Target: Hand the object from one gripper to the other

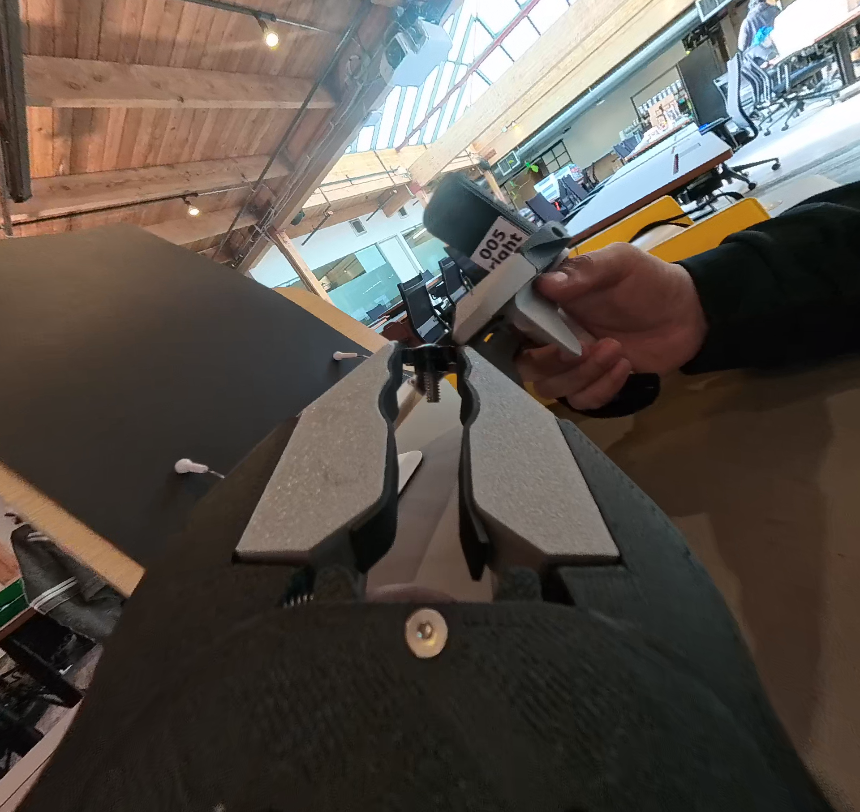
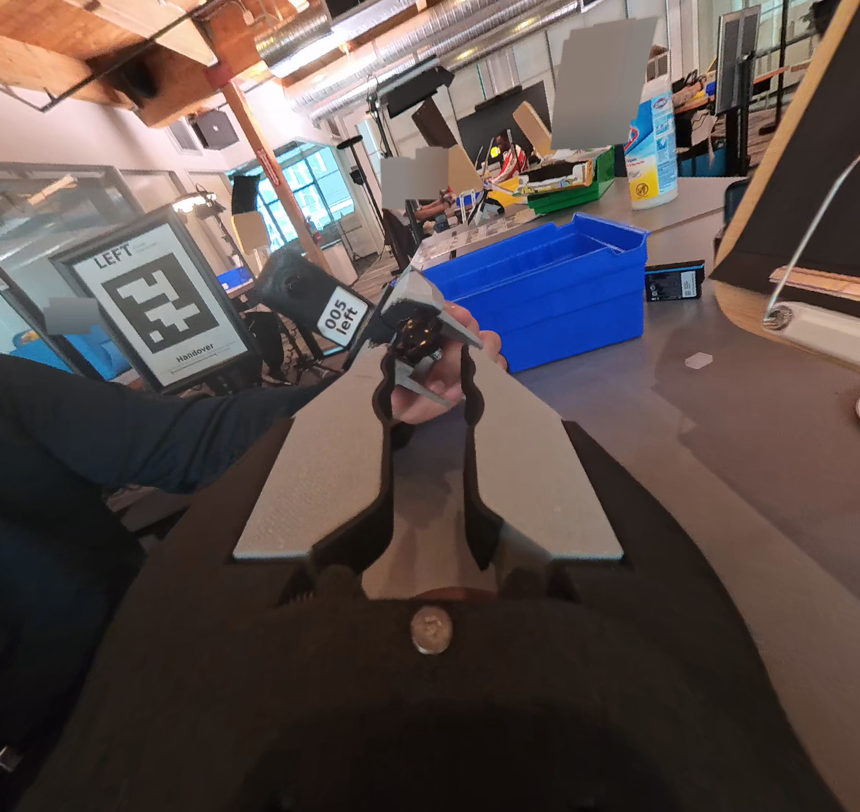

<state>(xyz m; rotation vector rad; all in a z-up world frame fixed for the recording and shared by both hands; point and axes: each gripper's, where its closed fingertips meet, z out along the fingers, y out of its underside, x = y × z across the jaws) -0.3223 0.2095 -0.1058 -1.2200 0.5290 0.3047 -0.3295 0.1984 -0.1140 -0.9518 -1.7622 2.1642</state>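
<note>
Here my left gripper pinches the black knob at its tips, threaded stud pointing back toward six o'clock. My right gripper, spread, brackets the same knob at twelve o'clock, nearly touching, not yet clamped.

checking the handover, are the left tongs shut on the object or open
Shut on it: the left tongs pinch the small black knob with a threaded stud between their tips.
</note>
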